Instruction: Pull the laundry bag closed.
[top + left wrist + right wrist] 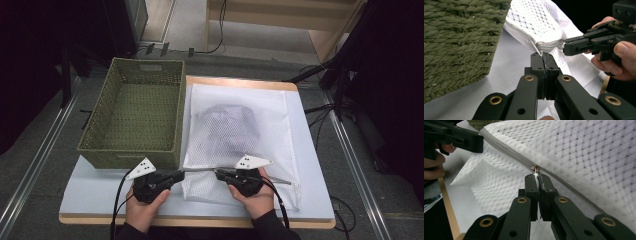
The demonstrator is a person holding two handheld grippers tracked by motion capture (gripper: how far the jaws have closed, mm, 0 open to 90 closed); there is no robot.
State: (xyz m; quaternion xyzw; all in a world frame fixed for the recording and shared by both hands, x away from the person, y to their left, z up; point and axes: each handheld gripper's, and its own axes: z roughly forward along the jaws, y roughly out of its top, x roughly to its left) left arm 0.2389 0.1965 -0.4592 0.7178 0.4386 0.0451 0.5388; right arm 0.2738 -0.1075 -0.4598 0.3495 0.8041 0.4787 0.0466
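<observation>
At table's near edge, both grippers on mesh bag (240,125).
Left gripper (543,56) clamps bag's zipper end; right gripper (537,177) pinches zipper pull (534,168); basket (135,112) beside bag.

My matt black plastic tool (537,176) pinches a white mesh-cloth laundry bag (235,125) beside the rough woven basket (135,112).
</observation>
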